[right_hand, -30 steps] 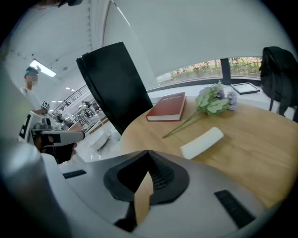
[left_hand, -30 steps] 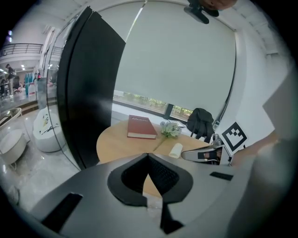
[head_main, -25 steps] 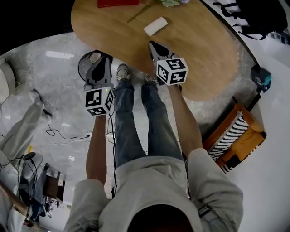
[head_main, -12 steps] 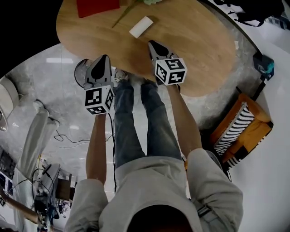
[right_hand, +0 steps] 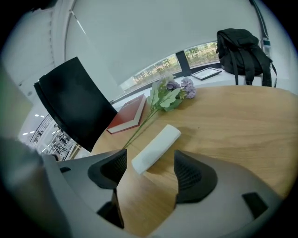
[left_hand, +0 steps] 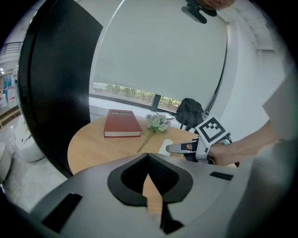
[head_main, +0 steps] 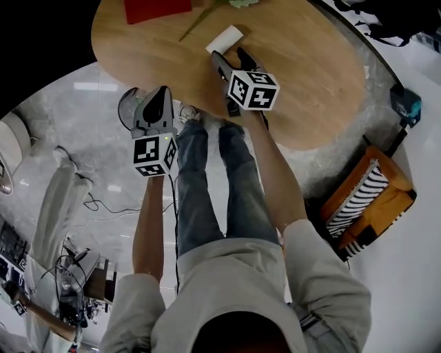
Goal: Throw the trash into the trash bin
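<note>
Two jaws stand spread wide on the right gripper (right_hand: 149,163), just opened after riding shut a moment back. The trash (right_hand: 156,148), a white roll on the table (right_hand: 242,116), lies with its near end at their mouth, untouched. Over at the table edge the left gripper (left_hand: 148,157) is pinched closed on nothing and covers much of the bin (head_main: 128,105), the book (head_main: 157,9) is cut off at the top, and since the earlier look the right gripper has slid forward up to the trash.
</note>
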Demonstrator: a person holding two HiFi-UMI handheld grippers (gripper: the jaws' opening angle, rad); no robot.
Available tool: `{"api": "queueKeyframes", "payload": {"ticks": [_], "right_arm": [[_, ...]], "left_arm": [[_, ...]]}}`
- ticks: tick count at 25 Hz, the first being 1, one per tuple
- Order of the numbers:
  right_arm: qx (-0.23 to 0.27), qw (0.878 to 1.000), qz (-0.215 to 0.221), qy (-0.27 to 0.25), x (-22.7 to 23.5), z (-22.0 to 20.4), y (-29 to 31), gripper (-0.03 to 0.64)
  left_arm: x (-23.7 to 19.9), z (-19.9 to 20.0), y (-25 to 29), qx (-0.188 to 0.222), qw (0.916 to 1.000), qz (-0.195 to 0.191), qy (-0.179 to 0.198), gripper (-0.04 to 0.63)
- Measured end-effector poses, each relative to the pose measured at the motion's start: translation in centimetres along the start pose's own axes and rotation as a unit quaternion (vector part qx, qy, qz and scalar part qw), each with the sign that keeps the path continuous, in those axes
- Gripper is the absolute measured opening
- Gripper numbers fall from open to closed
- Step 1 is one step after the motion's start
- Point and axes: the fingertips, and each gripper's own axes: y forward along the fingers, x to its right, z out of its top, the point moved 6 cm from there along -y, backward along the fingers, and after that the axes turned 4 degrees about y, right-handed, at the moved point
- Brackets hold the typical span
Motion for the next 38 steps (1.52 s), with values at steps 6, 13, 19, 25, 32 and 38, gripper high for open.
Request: {"api": "queueKeyframes", "payload": {"ticks": [6, 13, 19, 25, 32, 38], "right_arm": [[-0.003, 0.998, -0.038, 0.054, 0.5, 0.3, 2.0, 0.305], [-0.009, 0.999, -0.04, 0.017, -0.7, 0.3, 2.5, 0.17], [-0.002, 1.0, -0.009, -0.026, -1.7, 0.6, 1.3, 0.107], [0.009, 0.995, 0.024, -0.099, -4.3, 0.3, -1.5, 0.101], [-0.004, 0.987, 0.066, -0.144, -7.6, -1.1, -2.6, 0.1], [-0.039, 0.975, 0.112, -0.187, -12.2, -4.2, -2.0, 0.1]], "left_arm": [[-1.1, -0.2, -0.6, 0.001, 1.0, 0.004, -0.004, 0.017], [-3.0, -0.8, -1.6, 0.005, 0.9997, 0.019, -0.015, 0.017], [-3.4, -1.1, -2.4, 0.013, 0.9991, 0.031, -0.025, 0.017], [-4.0, -1.7, -3.7, 0.028, 0.9975, 0.05, -0.042, 0.017], [-4.3, -2.7, -6.5, 0.051, 0.9929, 0.087, -0.063, 0.017], [-6.3, -5.1, -10.3, 0.059, 0.9852, 0.131, -0.094, 0.017]]}}
